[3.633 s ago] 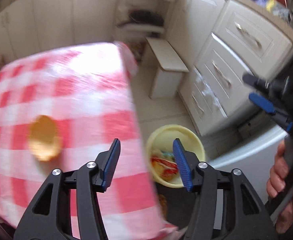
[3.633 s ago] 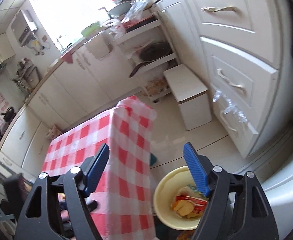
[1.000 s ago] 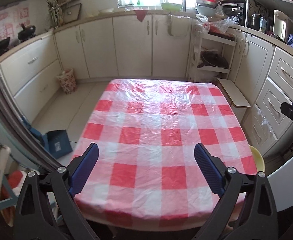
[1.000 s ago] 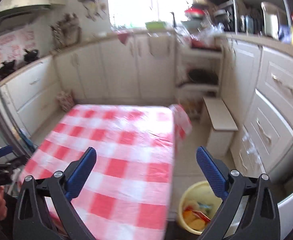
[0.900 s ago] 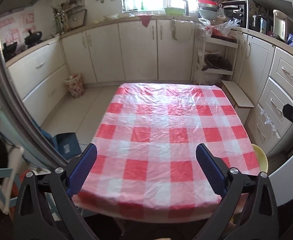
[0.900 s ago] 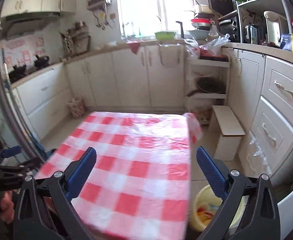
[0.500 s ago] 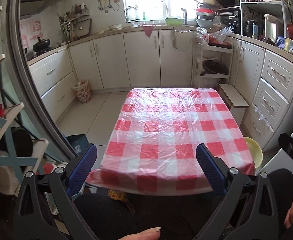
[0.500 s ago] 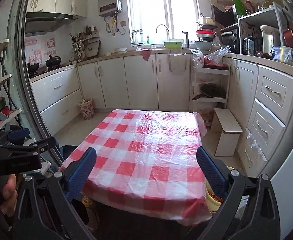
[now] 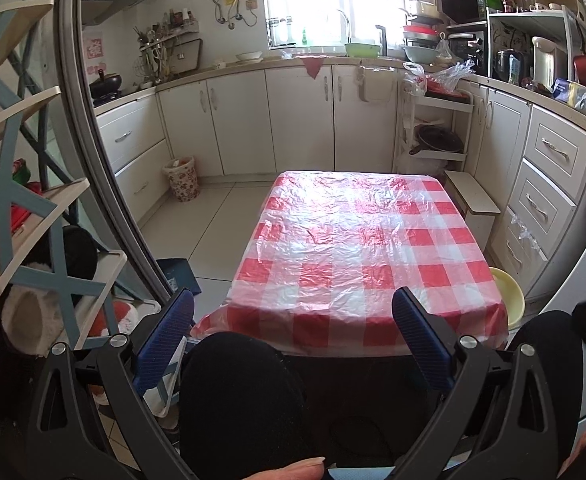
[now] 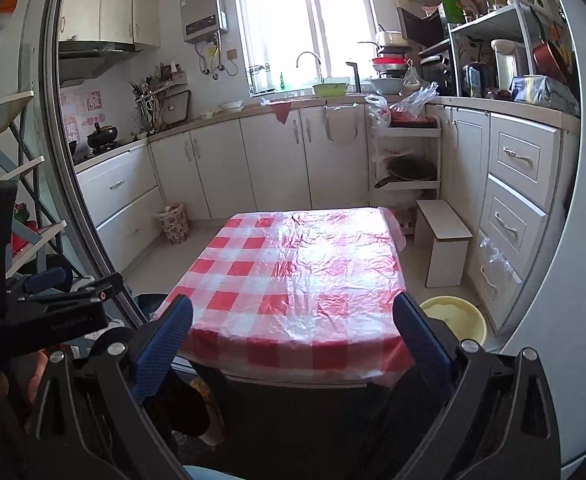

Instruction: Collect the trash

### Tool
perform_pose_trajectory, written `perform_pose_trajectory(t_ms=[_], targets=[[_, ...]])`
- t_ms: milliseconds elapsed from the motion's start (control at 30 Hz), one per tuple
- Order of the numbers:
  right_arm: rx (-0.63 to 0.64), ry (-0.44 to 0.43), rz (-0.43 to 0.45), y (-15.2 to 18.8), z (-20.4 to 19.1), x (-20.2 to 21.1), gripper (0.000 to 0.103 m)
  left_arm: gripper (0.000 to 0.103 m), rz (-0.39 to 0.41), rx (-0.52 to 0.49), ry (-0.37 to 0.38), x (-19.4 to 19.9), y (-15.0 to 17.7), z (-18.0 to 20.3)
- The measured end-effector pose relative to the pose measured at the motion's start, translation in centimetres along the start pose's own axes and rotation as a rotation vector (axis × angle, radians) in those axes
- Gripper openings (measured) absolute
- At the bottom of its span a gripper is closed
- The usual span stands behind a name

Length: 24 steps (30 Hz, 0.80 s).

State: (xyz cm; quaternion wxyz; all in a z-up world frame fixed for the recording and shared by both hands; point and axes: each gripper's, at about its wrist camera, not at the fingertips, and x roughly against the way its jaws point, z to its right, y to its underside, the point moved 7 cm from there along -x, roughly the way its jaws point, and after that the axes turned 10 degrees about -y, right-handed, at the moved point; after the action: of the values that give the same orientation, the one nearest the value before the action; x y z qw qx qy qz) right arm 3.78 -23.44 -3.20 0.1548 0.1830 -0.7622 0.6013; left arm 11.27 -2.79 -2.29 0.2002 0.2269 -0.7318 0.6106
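Note:
A table with a red and white checked plastic cloth (image 9: 357, 248) stands in the kitchen; it also shows in the right wrist view (image 10: 301, 280). No trash shows on it. A yellow bin (image 9: 507, 294) sits on the floor at the table's near right corner, also in the right wrist view (image 10: 455, 316). Its contents are hidden. My left gripper (image 9: 293, 332) is open and empty, held back from the table's near edge. My right gripper (image 10: 293, 340) is open and empty, also held back.
White cabinets line the back and right walls. A small white stool (image 10: 445, 240) stands right of the table. A patterned waste basket (image 9: 181, 178) stands by the left cabinets. A blue and white shelf rack (image 9: 21, 200) is at left. The person's dark-clothed knees (image 9: 237, 392) are below.
Both grippers have pulled back and up from the table, so the whole table and more of the kitchen show. Earlier a yellow piece lay on the cloth; it is gone now.

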Motion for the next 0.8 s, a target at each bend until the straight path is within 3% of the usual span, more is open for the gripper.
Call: perform_pose_trajectory(t_ms=[167, 800], targets=[[-0.01, 0.007, -0.043, 1.5, -0.2, -0.4, 0.096, 0.095, -0.002, -0.001, 0.007, 0.6, 0.9, -0.3], [0.057, 0.012, -0.03, 1.8, -2.3, 0.0, 0.096, 0.095, -0.001, -0.002, -0.007, 0.8, 1.5, -1.0]])
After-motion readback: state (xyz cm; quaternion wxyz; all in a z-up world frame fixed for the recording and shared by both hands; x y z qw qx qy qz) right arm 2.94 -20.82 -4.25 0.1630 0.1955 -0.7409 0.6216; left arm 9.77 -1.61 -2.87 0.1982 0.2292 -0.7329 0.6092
